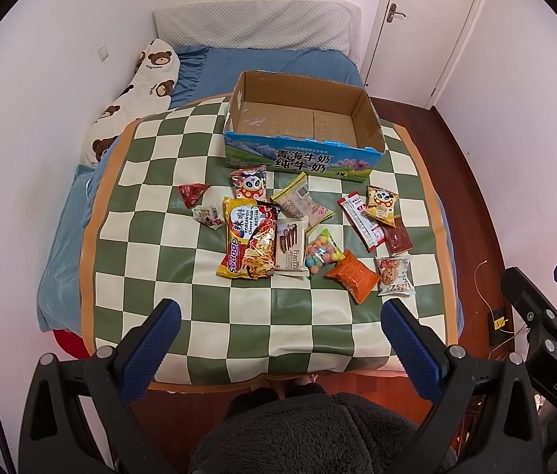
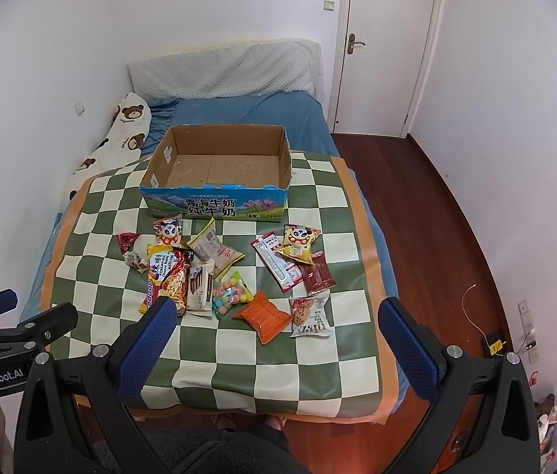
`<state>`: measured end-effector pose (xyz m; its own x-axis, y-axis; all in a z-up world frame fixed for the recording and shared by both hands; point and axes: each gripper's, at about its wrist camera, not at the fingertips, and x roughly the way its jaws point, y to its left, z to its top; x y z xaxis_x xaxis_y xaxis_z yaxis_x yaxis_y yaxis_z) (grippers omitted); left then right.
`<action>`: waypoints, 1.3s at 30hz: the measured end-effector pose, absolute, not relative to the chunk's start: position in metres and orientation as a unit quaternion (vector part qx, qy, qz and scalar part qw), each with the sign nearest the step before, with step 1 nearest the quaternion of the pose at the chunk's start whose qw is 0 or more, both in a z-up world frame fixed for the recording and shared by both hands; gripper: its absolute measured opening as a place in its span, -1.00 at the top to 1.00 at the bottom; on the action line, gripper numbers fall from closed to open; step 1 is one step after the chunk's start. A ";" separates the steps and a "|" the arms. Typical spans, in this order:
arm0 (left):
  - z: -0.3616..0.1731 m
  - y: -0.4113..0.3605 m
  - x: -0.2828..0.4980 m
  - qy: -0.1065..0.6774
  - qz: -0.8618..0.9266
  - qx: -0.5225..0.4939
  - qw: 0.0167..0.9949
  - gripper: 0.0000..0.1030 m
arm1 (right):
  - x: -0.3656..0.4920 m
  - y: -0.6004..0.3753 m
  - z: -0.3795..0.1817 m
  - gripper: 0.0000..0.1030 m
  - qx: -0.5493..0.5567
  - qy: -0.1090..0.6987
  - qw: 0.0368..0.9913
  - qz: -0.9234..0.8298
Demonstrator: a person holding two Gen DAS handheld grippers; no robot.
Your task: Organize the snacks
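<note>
Several snack packets lie scattered on a green-and-cream checkered mat [image 1: 183,316] [image 2: 317,371] on a bed. Among them are a yellow noodle pack [image 1: 248,243] [image 2: 165,278], an orange packet [image 1: 353,275] [image 2: 263,317], a cookie packet [image 1: 393,275] [image 2: 310,316] and a colourful candy bag [image 1: 319,253] [image 2: 230,293]. An empty open cardboard box [image 1: 369,118] [image 2: 284,158] stands behind them. My left gripper [image 1: 280,339] is open and empty, above the mat's near edge. My right gripper [image 2: 278,339] is open and empty, just right of it; it also shows in the left wrist view [image 1: 546,300].
A bear-print pillow [image 1: 136,94] [image 2: 120,130] lies along the left wall. A blue sheet and a white headboard cushion [image 1: 254,25] [image 2: 223,69] lie behind the box. Wooden floor [image 2: 448,237] and a closed door [image 2: 389,39] are at the right. A wall socket with a cable [image 2: 525,316] is at the far right.
</note>
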<state>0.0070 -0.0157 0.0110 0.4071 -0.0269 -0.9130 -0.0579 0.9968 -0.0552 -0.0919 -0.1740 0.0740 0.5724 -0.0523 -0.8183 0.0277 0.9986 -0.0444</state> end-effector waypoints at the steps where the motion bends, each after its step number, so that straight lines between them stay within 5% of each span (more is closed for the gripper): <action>1: 0.011 -0.016 0.006 0.544 0.009 -0.039 0.838 -1.00 | -0.091 -0.174 0.075 -1.00 -0.013 0.462 0.887 -0.022; 23: 0.013 -0.008 0.008 0.541 0.014 -0.044 0.840 -1.00 | -0.085 -0.172 0.073 -1.00 0.002 0.466 0.885 -0.020; 39: -0.159 0.056 0.139 0.642 0.079 -0.024 0.762 -1.00 | 0.050 -0.172 -0.143 -1.00 0.087 0.610 0.787 0.026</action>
